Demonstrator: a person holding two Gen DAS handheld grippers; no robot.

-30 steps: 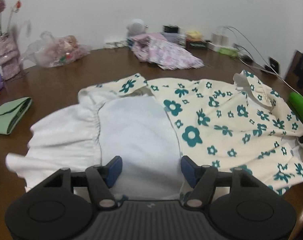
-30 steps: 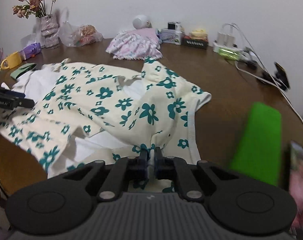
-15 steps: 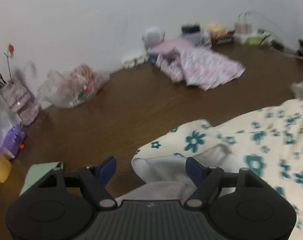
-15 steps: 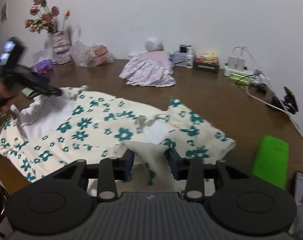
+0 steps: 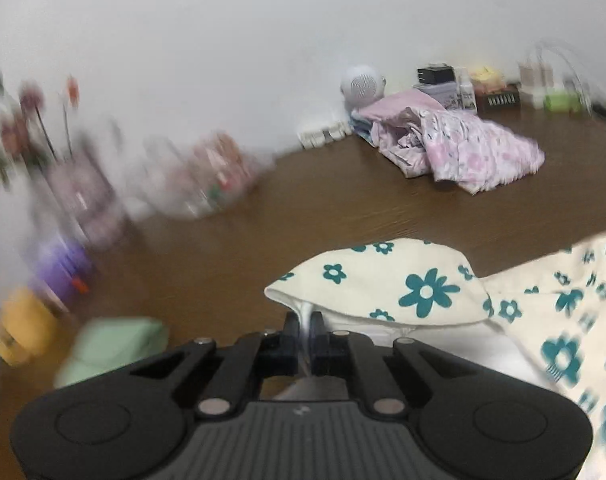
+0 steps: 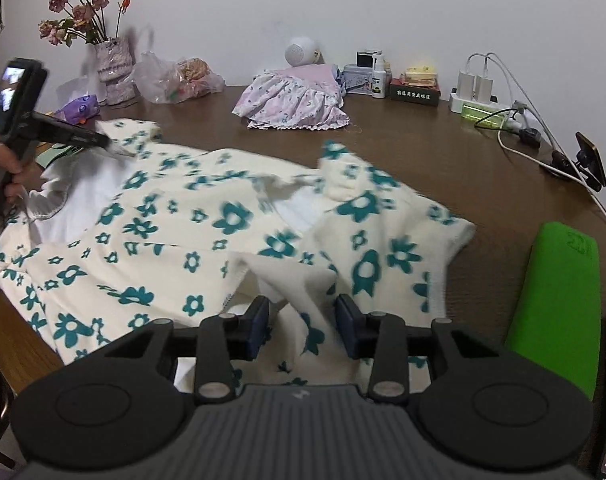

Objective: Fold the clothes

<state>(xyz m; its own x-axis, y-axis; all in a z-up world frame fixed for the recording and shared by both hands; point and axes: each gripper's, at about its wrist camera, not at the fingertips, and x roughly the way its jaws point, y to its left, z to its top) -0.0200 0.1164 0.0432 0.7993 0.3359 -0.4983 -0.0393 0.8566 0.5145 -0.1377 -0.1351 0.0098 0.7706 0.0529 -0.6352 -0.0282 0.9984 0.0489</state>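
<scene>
Cream fabric printed with teal flowers, a garment point(image 6: 207, 236), is lying spread across the brown wooden table point(image 6: 443, 152), its white lining showing at the left side and near the middle. In the left wrist view the left gripper point(image 5: 306, 334) is pinching a white edge of the garment point(image 5: 403, 284), its fingers point(image 5: 290, 340) pressed together on the cloth; a flowered fold is standing just ahead of and to the right of the fingertips. In the right wrist view the same left gripper point(image 6: 99, 140) is appearing at far left, held in a hand point(image 6: 1, 164), its tip meeting a raised corner of the garment. The right gripper point(image 6: 303, 330) is sitting with its fingers point(image 6: 259, 328) spread apart; a ridge of the fabric is rising between them, and contact with the pads cannot be confirmed.

Right of the right fingers, a bright green object point(image 6: 555, 292) is lying on the table beside the garment. Well ahead of the fingers, a pink floral garment point(image 6: 291, 100) is resting in a heap near the wall, with a white round speaker point(image 6: 301, 52) behind it. Ahead and to the left, a vase of dried roses point(image 6: 111, 60) and a clear plastic bag point(image 6: 175, 78) are standing together. Ahead and to the right, a power strip point(image 6: 483, 106) with white chargers is sitting by the wall. Left of the left fingers, a pale green folded cloth point(image 5: 111, 344) is showing, blurred.
</scene>
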